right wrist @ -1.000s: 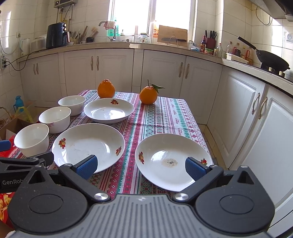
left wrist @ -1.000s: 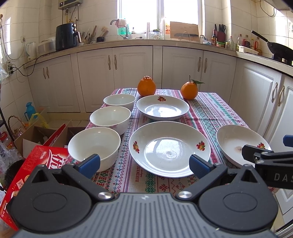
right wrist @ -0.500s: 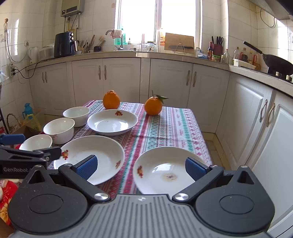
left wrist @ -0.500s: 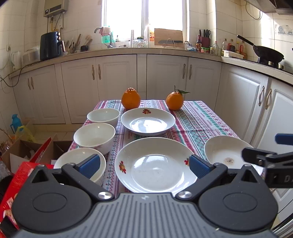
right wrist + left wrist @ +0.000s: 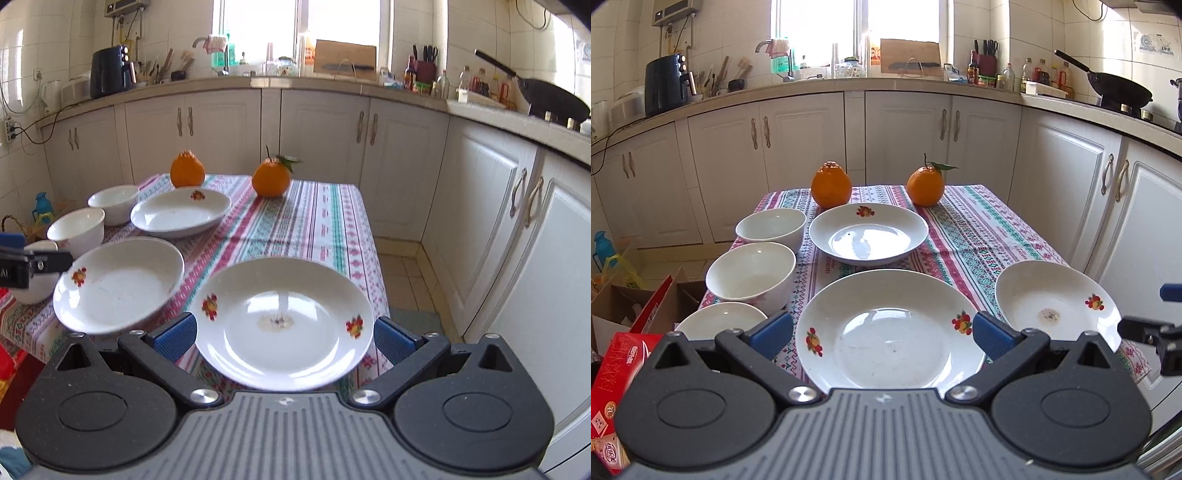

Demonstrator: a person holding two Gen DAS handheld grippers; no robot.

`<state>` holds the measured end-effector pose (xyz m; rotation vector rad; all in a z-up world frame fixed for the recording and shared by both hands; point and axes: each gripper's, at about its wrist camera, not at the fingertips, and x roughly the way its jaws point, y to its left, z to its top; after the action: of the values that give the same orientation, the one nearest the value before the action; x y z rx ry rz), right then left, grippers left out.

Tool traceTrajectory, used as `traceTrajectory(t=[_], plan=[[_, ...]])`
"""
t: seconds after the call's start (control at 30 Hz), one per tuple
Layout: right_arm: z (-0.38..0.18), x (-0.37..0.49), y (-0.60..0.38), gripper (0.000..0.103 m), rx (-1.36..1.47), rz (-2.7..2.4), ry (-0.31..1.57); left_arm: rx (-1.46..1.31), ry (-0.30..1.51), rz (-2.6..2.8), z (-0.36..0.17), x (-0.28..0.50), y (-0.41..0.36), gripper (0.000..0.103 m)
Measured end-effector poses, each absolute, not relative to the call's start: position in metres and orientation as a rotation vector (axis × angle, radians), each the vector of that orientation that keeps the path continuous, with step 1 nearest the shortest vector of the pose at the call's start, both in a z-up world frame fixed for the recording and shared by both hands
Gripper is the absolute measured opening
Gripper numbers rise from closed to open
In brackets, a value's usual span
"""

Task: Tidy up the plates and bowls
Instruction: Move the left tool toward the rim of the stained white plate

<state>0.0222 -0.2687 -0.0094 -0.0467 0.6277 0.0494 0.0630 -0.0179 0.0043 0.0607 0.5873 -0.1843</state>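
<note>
On the striped tablecloth [image 5: 979,236], three plates and three bowls sit with both our grippers hovering spread and empty at the near edge.

Our left gripper [image 5: 882,332] frames the large plate [image 5: 890,332] between its wide-apart blue fingertips, touching nothing; our right gripper [image 5: 282,334] does the same over the stained plate [image 5: 282,321] at the table's near right corner. A third plate [image 5: 868,234] lies farther back in the middle, and along the left edge we see the near bowl [image 5: 720,319], middle bowl [image 5: 751,271] and far bowl [image 5: 772,225] in a row, apart from one another. Two oranges [image 5: 831,184] stand at the far end. White cabinets [image 5: 905,136] wrap the room under a counter holding a black air fryer [image 5: 663,85], a wok [image 5: 1119,88] and a cutting board [image 5: 910,57] by the bright window [image 5: 857,29]. A red box [image 5: 613,380] sits on the floor to the left.
</note>
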Motion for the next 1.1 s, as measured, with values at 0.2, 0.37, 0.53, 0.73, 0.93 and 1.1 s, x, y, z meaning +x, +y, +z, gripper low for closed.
traceTrajectory(t=[0.2, 0.37, 0.53, 0.73, 0.93, 1.1], plan=[[-0.046, 0.032, -0.281, 0.103, -0.036, 0.083, 0.739, 0.080, 0.600, -0.235, -0.001, 0.074, -0.027, 0.102], [-0.072, 0.043, -0.289, 0.103, -0.010, 0.102, 0.808, 0.093, 0.621, -0.274, -0.006, 0.084, -0.034, 0.102], [-0.085, 0.055, -0.295, 0.103, -0.004, 0.111, 0.835, 0.116, 0.653, -0.289, -0.008, 0.098, -0.043, 0.102], [-0.089, 0.060, -0.293, 0.103, -0.066, 0.180, 0.819, 0.123, 0.709, -0.346, -0.008, 0.116, -0.056, 0.102], [-0.093, 0.061, -0.300, 0.103, -0.085, 0.251, 0.773, 0.083, 0.751, -0.427, -0.004, 0.137, -0.070, 0.102], [-0.096, 0.058, -0.307, 0.103, -0.090, 0.281, 0.733, 0.116, 0.789, -0.516, -0.004, 0.158, -0.092, 0.102]])
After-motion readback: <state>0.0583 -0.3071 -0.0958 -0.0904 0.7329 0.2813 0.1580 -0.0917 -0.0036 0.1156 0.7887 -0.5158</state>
